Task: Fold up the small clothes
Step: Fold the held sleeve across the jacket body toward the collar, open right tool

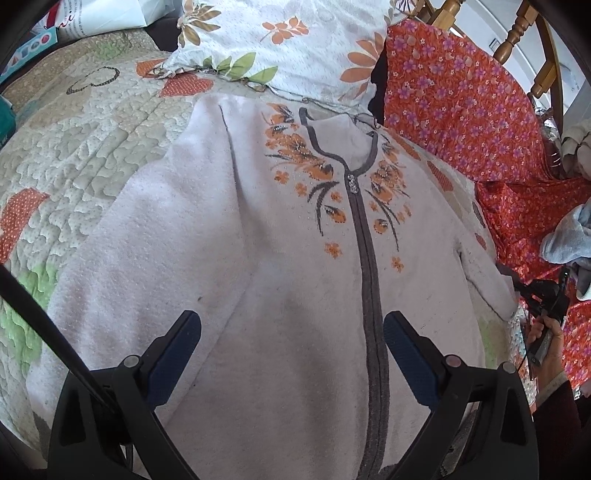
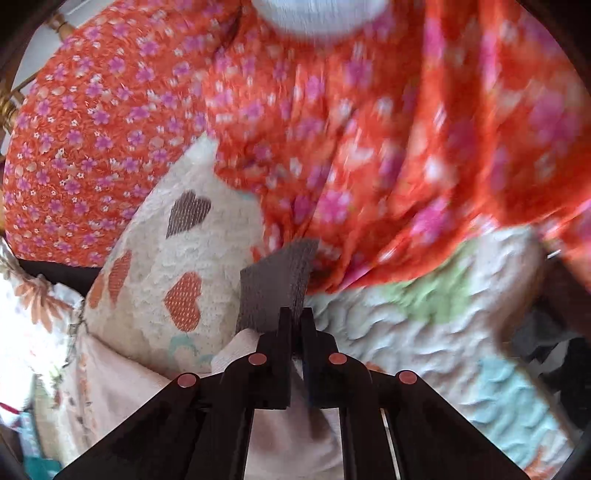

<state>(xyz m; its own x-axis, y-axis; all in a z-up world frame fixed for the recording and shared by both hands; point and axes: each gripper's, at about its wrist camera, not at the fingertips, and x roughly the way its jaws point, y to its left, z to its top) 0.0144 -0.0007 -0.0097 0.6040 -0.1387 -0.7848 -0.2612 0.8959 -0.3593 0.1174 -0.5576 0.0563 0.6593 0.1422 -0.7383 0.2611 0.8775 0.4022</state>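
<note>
A pale pink zip-up jacket point(image 1: 207, 236) with orange flower print and a grey zipper point(image 1: 369, 258) lies face up on a quilted bedspread point(image 1: 74, 155). My left gripper point(image 1: 291, 332) is open, its fingers hovering over the jacket's lower front, empty. My right gripper point(image 2: 295, 317) is shut on the grey cuff point(image 2: 275, 280) at the end of the jacket's right sleeve, with pink sleeve cloth point(image 2: 288, 435) bunched under the jaws. The right gripper also shows in the left wrist view point(image 1: 543, 295) at the jacket's right edge.
A white floral pillow point(image 1: 280, 40) lies beyond the jacket's collar. An orange flowered cloth point(image 1: 461, 103) point(image 2: 332, 129) covers the right side, with a light blue garment point(image 1: 569, 236) on it. A wooden chair back point(image 1: 517, 33) stands behind.
</note>
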